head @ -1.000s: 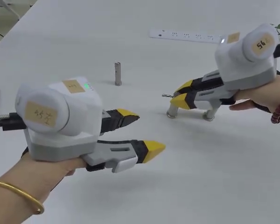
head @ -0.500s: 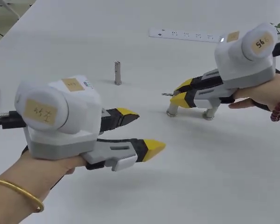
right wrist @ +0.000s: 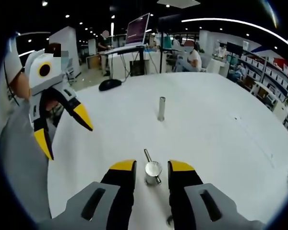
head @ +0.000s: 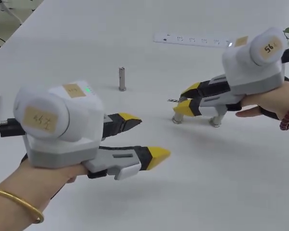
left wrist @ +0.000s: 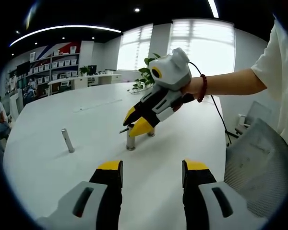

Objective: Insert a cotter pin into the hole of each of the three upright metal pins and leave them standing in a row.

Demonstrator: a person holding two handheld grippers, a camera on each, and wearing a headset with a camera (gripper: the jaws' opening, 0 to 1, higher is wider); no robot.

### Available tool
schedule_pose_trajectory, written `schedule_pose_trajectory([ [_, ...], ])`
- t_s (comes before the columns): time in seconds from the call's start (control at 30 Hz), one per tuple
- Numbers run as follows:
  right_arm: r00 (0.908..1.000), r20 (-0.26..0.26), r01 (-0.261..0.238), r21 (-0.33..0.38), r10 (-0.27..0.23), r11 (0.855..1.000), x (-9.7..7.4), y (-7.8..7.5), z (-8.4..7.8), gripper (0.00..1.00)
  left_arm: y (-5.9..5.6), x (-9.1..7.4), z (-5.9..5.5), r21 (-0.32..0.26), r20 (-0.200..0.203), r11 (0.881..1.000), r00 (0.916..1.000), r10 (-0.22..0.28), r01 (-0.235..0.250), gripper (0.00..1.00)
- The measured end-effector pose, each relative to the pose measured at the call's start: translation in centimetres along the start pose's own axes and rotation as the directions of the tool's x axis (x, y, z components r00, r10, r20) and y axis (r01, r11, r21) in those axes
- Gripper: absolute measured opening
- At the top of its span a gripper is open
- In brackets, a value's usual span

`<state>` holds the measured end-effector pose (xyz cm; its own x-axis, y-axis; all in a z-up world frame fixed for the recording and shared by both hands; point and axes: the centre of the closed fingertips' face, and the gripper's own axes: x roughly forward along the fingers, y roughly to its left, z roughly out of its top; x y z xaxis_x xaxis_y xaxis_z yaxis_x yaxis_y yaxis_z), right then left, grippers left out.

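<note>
Barely any change: right gripper [right wrist: 152,165] jaws part open astride metal pin [right wrist: 152,171], gripping nothing; cotter pin [right wrist: 147,155] through it, seemingly released. Left gripper [head: 149,135] wide open, empty. Far pin [head: 122,78] looks bare.

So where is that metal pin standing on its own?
Head view: the pin stands upright left of centre on the table, beyond the left tool and nearer than the power strip.

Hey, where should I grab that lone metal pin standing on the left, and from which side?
Take the lone pin around its lower shaft, coming in level from the near side with the left hand-held gripper, jaws either side. It stands upright, slim and round, with open table around it, and a low grip probably leaves its top free.
</note>
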<state>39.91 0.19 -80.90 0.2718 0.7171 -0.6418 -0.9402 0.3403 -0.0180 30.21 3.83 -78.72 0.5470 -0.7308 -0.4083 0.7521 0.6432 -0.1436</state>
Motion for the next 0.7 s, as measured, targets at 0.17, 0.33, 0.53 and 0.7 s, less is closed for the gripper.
schedule_pose_trajectory([
  [0.17,0.9994,0.034,0.003,0.024,-0.004,1.000,-0.2,0.0,1.6,0.34,0.1,-0.3,0.3,0.002,0.009,1.000,0.9998,0.016,-0.016,0.53],
  [0.33,0.9977,0.068,0.005,0.038,-0.008,0.999,0.0,0.1,3.3,0.36,0.2,-0.9,0.7,-0.012,0.033,0.999,0.9989,0.034,-0.034,0.57],
  [0.53,0.9956,0.093,0.009,0.046,-0.014,0.999,0.9,0.2,4.9,0.36,0.4,-1.6,0.9,-0.022,0.045,0.998,0.9974,0.056,-0.055,0.62],
  [0.7,0.9926,0.119,0.020,0.029,-0.023,0.999,2.0,0.2,6.5,0.35,0.9,-2.4,1.1,-0.036,0.061,0.996,0.9948,0.082,-0.080,0.66],
])
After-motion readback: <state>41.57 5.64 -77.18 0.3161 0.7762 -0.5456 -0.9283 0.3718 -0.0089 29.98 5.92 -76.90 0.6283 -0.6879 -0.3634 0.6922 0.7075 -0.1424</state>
